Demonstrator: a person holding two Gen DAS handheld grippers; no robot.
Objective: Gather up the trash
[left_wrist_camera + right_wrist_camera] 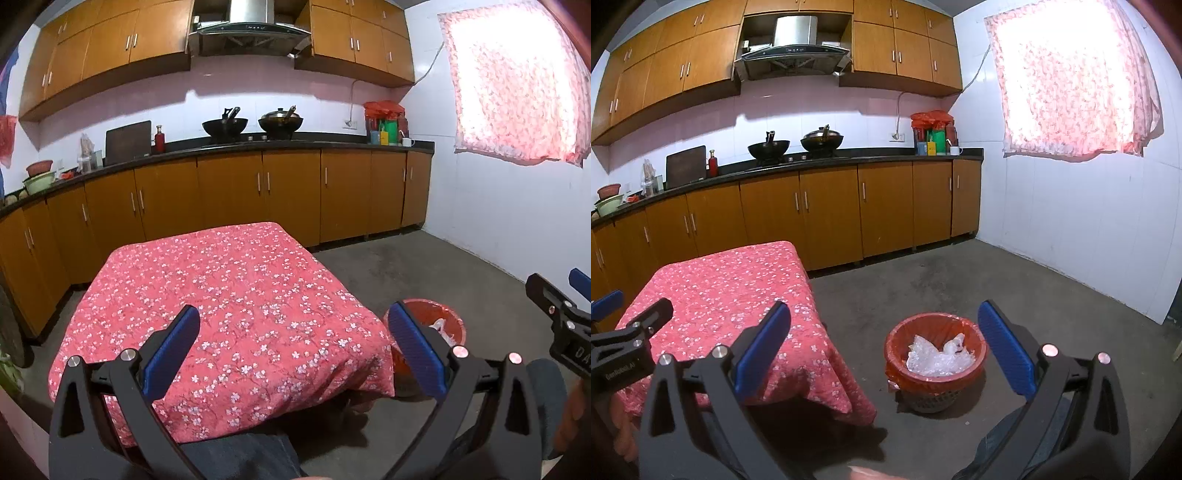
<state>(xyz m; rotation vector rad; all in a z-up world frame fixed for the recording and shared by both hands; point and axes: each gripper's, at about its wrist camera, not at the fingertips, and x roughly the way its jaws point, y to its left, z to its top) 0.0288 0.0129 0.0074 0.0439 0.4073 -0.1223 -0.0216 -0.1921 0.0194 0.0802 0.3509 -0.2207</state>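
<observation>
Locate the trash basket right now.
The trash basket stands on the floor just right of the red-clothed table, centre-low in the right wrist view; the left wrist view shows it partly hidden behind that gripper's right finger.

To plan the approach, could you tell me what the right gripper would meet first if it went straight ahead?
Probably the bare concrete floor beyond the trash basket; the right gripper is open, aimed just left of its rim, though depth is uncertain.

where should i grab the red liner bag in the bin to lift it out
Grip the red liner bag where it folds over the bin rim, coming straight down from above with the open right gripper. The folded edge gives a thin lip; the clear plastic fills the middle.
</observation>
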